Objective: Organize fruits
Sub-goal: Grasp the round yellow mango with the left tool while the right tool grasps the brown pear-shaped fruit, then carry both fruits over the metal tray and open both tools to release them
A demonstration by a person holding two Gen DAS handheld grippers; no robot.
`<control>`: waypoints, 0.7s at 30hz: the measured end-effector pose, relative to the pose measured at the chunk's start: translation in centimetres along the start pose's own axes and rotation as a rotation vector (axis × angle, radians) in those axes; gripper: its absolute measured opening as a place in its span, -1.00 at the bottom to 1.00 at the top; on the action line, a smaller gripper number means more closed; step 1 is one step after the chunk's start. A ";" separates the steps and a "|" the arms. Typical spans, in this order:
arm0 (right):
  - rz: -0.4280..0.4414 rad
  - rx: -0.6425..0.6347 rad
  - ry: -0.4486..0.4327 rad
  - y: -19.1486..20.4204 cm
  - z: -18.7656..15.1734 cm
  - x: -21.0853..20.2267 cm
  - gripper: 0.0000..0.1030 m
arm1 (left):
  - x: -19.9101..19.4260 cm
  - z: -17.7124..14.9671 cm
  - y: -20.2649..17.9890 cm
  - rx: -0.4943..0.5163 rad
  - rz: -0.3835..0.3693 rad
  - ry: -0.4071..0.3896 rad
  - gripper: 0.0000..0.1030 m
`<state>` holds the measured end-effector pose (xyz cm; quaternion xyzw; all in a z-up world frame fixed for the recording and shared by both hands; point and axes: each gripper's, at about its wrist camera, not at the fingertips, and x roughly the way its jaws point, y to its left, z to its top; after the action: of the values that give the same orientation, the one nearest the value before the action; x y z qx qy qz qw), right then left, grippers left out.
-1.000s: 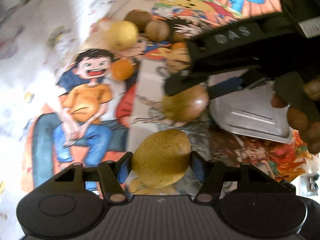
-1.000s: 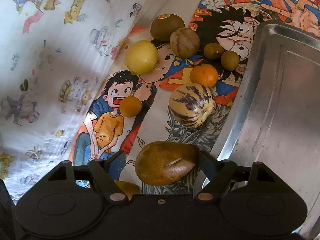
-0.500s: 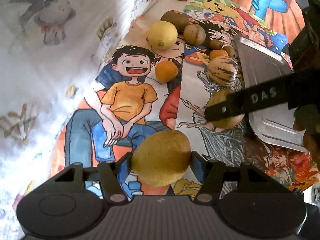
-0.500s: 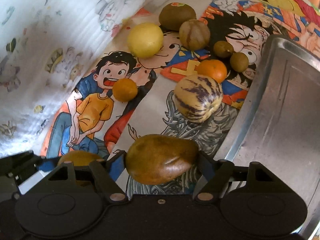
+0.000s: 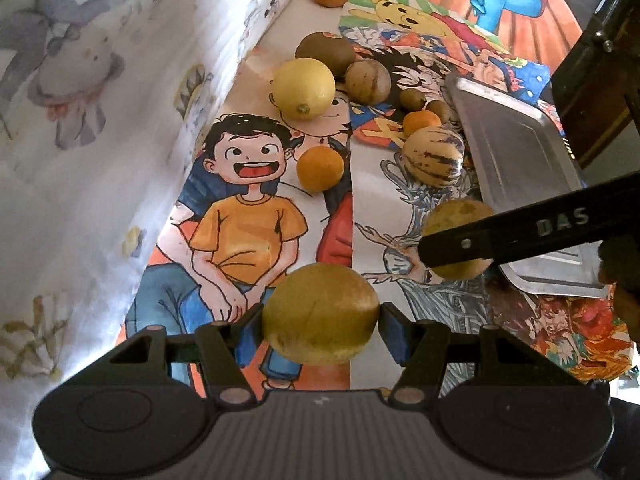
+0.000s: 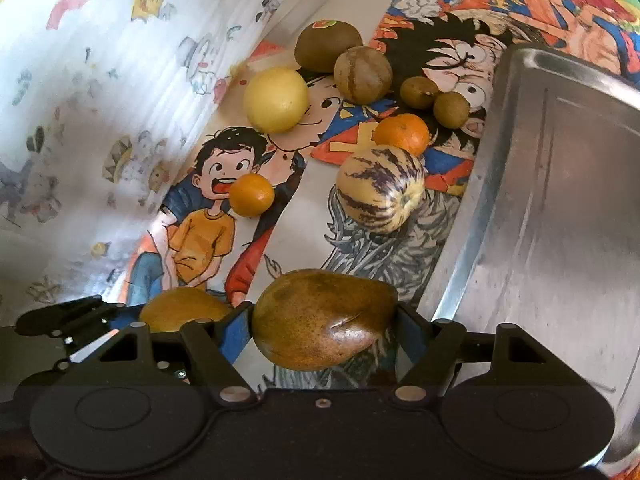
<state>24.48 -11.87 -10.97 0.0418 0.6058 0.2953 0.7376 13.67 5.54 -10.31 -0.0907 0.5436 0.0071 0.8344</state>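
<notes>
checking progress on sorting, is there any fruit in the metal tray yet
No, in the right wrist view the metal tray shows only bare steel, and the striped melon lies beside it on the mat.

The surface (image 6: 304, 236) is covered with bright cartoon posters. On them lie a yellow lemon (image 6: 276, 99), two small oranges (image 6: 251, 194) (image 6: 401, 133), a striped melon (image 6: 379, 190), a brown kiwi (image 6: 327, 45), a round tan striped fruit (image 6: 363, 75) touching it, and two small brown fruits (image 6: 419, 92) side by side. A metal tray (image 6: 560, 200) lies at the right, just beside the melon.
</notes>
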 end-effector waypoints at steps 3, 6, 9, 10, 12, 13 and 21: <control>0.016 0.020 -0.010 -0.1 -0.2 -0.6 0.46 | 0.1 0.1 0.3 -0.008 -0.014 0.007 0.26; 0.032 0.037 -0.026 -0.2 -0.4 -1.3 0.46 | 0.2 0.3 0.4 -0.014 -0.024 0.015 0.25; 0.041 0.057 -0.045 -0.6 -0.5 -1.9 0.46 | 0.2 0.4 0.8 -0.036 -0.036 0.018 0.25; 0.041 0.064 -0.051 -0.7 -0.5 -2.1 0.46 | 0.2 0.4 0.8 -0.040 -0.036 0.017 0.25; 0.046 0.080 -0.063 -1.1 -0.5 -2.4 0.46 | 0.0 0.5 0.9 -0.045 -0.036 0.010 0.25; 0.045 0.085 -0.069 -1.3 -0.5 -2.6 0.46 | -0.1 0.6 0.9 -0.048 -0.038 0.006 0.25; 0.034 0.164 -0.144 -3.9 -1.1 -4.7 0.46 | -0.4 2.0 0.3 -0.053 -0.079 -0.013 0.25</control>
<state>24.53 -17.66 -8.79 0.1333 0.5724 0.2533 0.7684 15.29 6.17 -9.25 -0.1342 0.5338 -0.0108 0.8348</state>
